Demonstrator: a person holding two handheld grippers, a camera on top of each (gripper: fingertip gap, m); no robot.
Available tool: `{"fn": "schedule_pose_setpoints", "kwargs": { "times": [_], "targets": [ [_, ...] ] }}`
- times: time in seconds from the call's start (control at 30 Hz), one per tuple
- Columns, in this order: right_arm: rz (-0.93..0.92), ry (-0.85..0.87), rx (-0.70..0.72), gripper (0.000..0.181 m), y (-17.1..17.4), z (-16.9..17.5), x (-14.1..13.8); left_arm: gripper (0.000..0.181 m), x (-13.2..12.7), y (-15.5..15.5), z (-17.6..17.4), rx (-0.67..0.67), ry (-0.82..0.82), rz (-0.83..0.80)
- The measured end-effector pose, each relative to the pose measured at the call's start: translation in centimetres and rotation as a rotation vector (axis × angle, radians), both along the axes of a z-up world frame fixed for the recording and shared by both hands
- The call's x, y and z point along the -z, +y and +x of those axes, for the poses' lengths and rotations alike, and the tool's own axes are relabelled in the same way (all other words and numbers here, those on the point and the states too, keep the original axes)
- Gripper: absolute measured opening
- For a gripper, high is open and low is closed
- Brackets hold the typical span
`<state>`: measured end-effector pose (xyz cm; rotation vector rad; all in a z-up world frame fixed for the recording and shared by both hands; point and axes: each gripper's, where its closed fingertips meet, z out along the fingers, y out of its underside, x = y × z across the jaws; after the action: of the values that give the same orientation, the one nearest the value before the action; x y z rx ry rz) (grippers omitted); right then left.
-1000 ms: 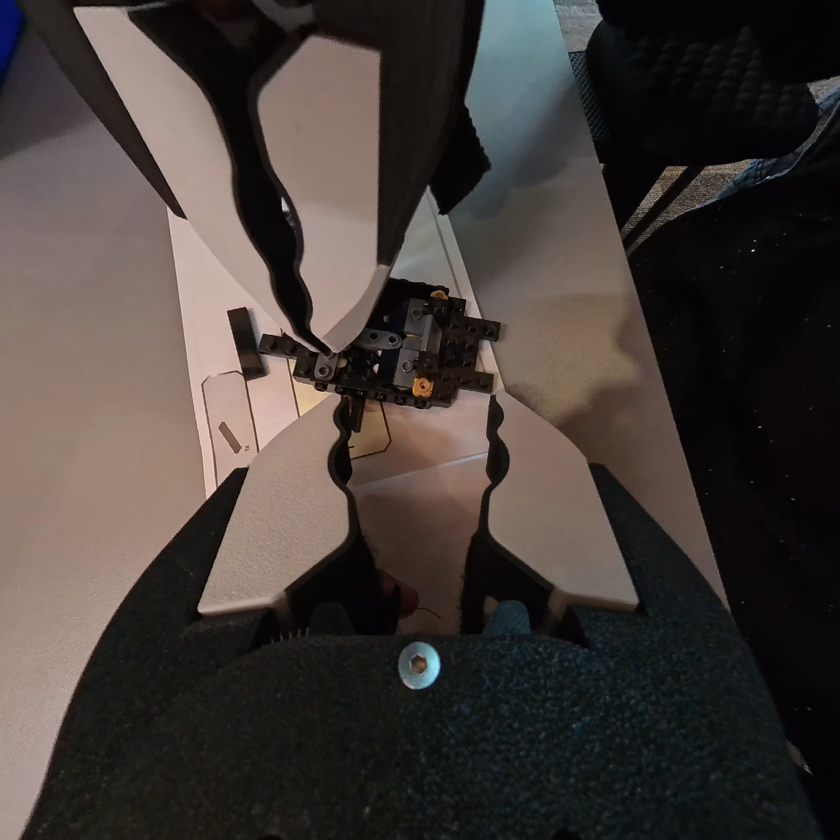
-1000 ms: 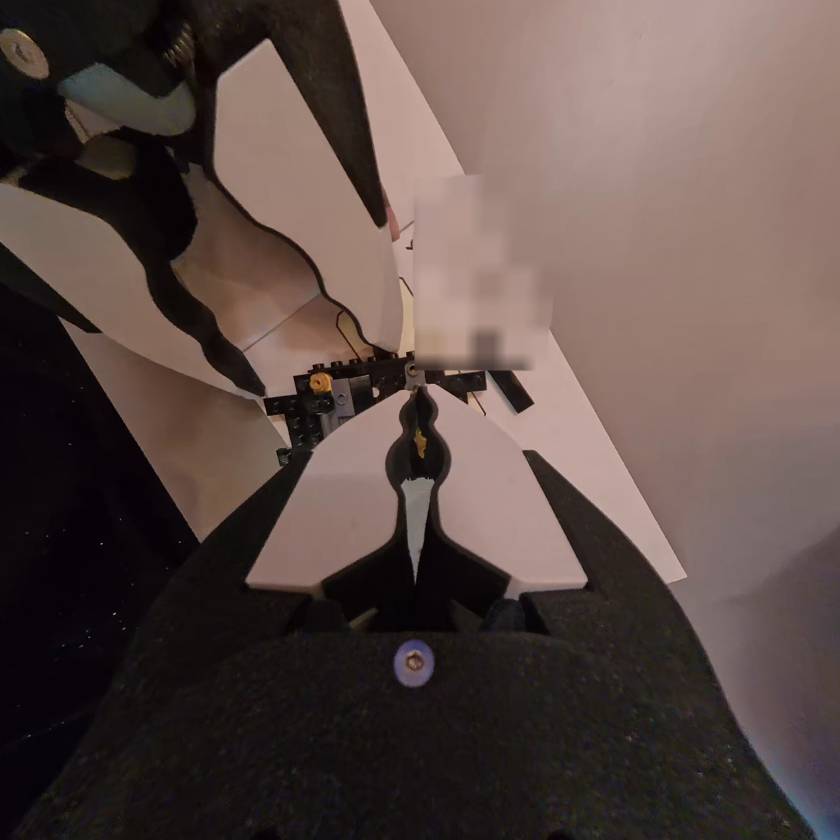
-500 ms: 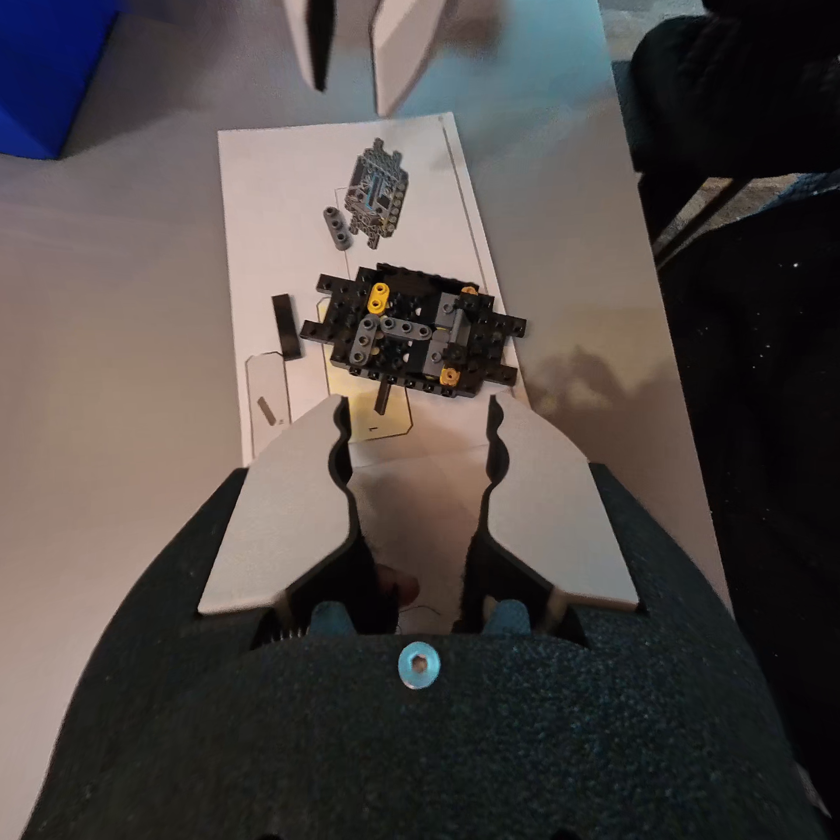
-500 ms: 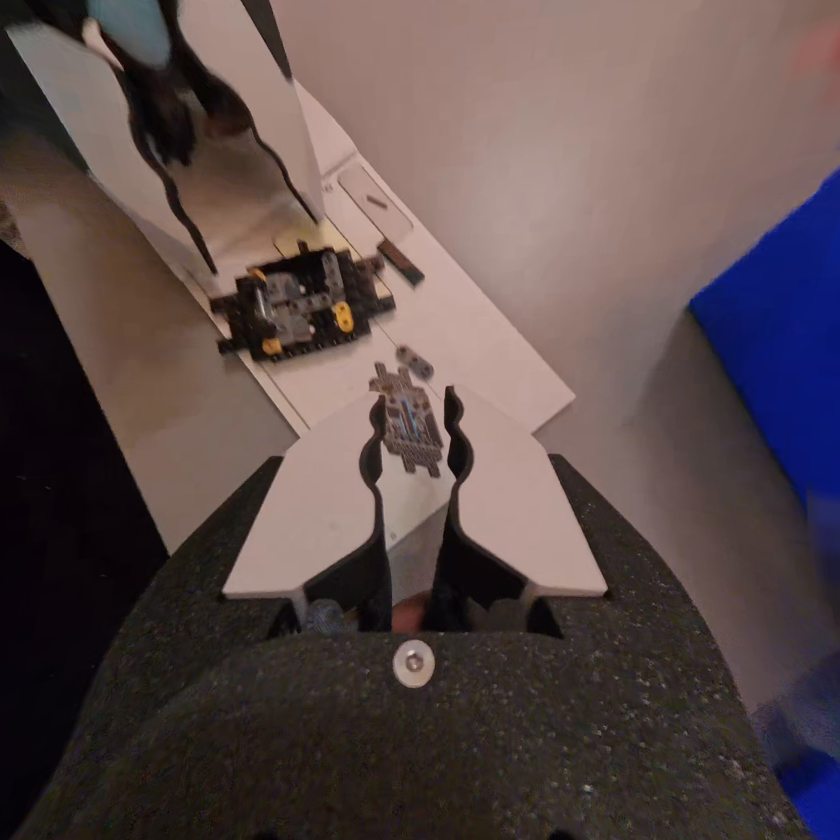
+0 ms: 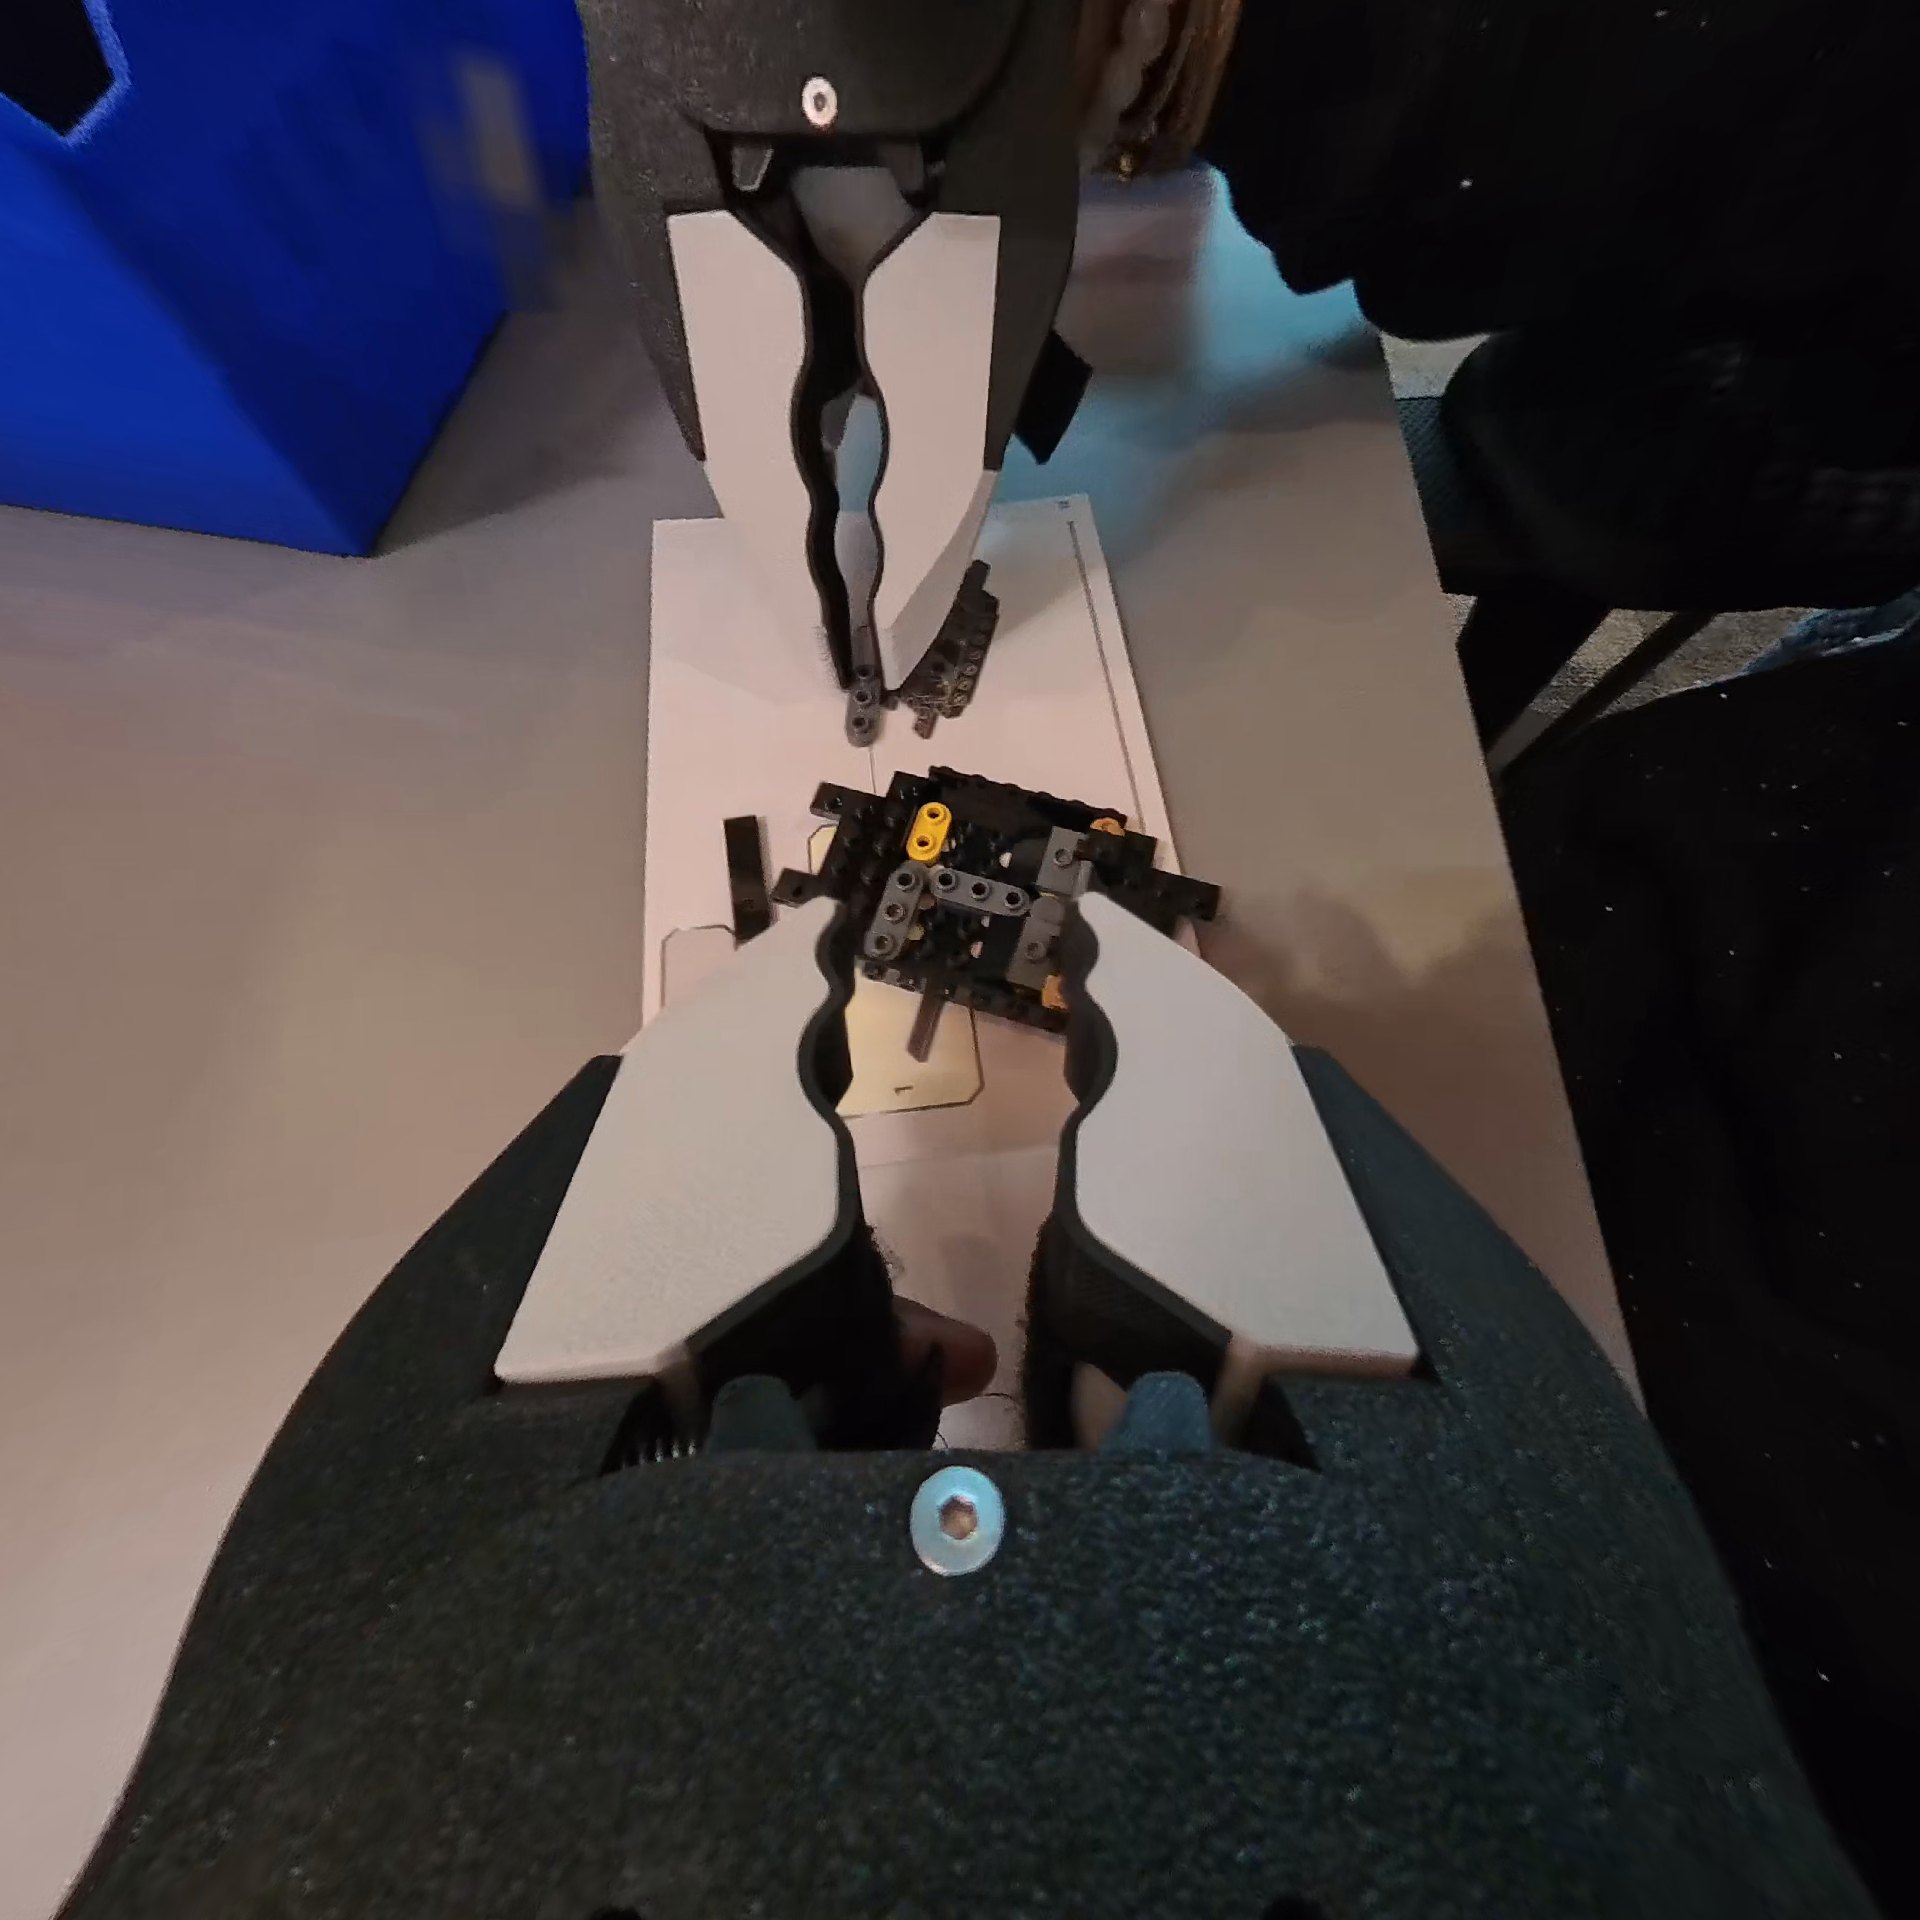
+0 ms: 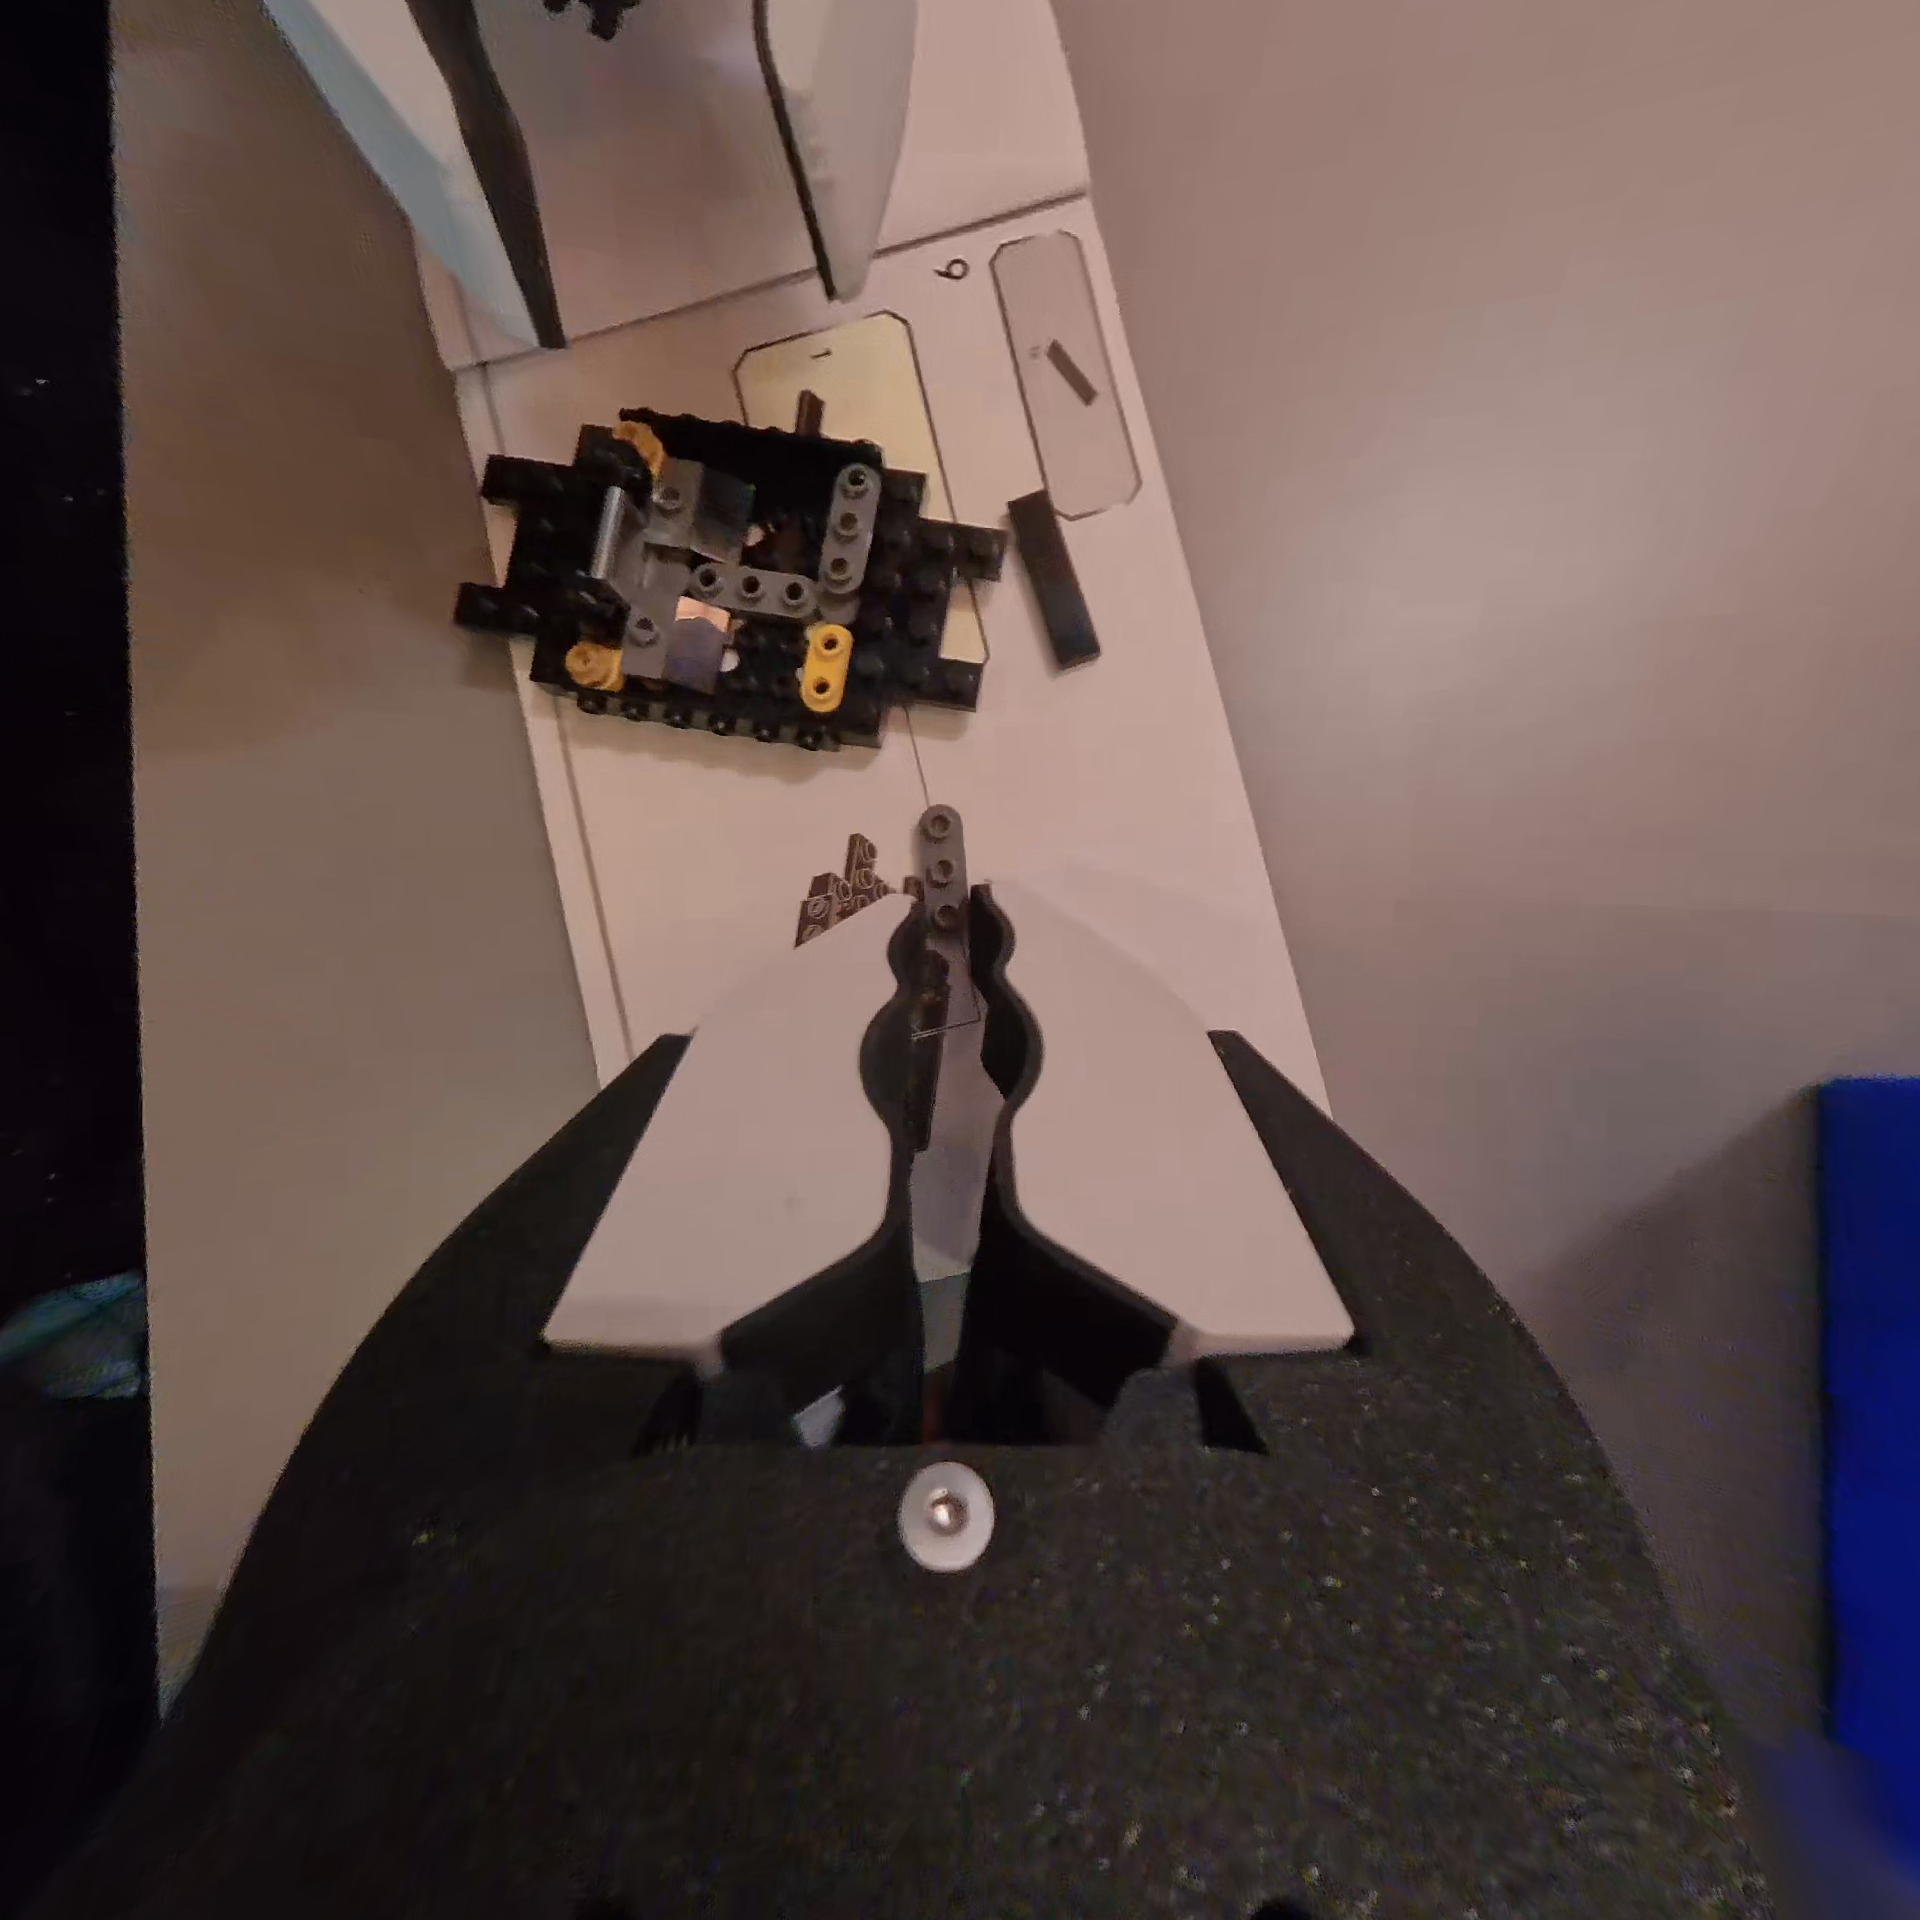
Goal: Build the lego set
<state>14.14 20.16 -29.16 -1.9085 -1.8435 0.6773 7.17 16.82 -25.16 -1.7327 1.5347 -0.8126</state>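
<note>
The small grey plate (image 6: 943,871), light, stiff and slippery, sits at the sheet's (image 6: 1091,790) 6 o'clock end, pinched at its near end by the right tool (image 6: 948,914). Best gripped across its narrow sides. The left tool (image 5: 951,940) gapes released around the black chassis (image 5: 997,904) at 12 o'clock.

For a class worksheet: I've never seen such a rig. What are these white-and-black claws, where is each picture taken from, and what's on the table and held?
A person holds a hand-held gripper in each hand; each carries a camera looking along its two fingers. The left view shows the left hand-held gripper open, just over the black lego build. The right view shows the right hand-held gripper closed around a small grey three-hole piece on the white instruction sheet. A loose black strip lies beside the build. A blue box stands behind.
</note>
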Motion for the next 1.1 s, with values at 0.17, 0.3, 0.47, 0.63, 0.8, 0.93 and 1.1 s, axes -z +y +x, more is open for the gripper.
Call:
{"fn": "schedule_pose_setpoints", "kwargs": {
  "times": [0.17, 0.3, 0.47, 0.63, 0.8, 0.93, 1.1],
  "targets": [
    [0.014, 0.068, 0.140, 0.008, -0.6, -0.9, -2.1, 0.023, -0.4, 1.2, 0.5, -0.024, -0.013, 0.033],
    [0.052, 0.052, 0.141, 0.008, -2.3, -2.5, -3.2, 0.018, 0.0, 1.2, 1.4, 0.039, 0.033, 0.063],
    [0.070, -0.012, 0.144, 0.008, -2.4, -3.3, -2.6, 0.014, 1.3, 0.6, 2.2, 0.125, 0.152, 0.112],
    [0.038, -0.074, 0.182, 0.008, -2.3, -3.6, -1.5, 0.010, 2.3, 1.1, 1.7, 0.131, 0.243, 0.143],
    [0.012, -0.147, 0.238, 0.007, -2.3, -3.5, -0.9, 0.019, 2.6, 0.9, 0.6, 0.139, 0.271, 0.142],
    [0.005, -0.194, 0.265, 0.007, -2.2, -3.5, -0.8, 0.019, 2.7, 0.7, 0.8, 0.147, 0.267, 0.156],
    [-0.008, -0.243, 0.266, 0.008, -2.3, -3.6, -0.7, 0.020, 2.6, 0.5, 1.6, 0.186, 0.254, 0.174]
  ]
}}
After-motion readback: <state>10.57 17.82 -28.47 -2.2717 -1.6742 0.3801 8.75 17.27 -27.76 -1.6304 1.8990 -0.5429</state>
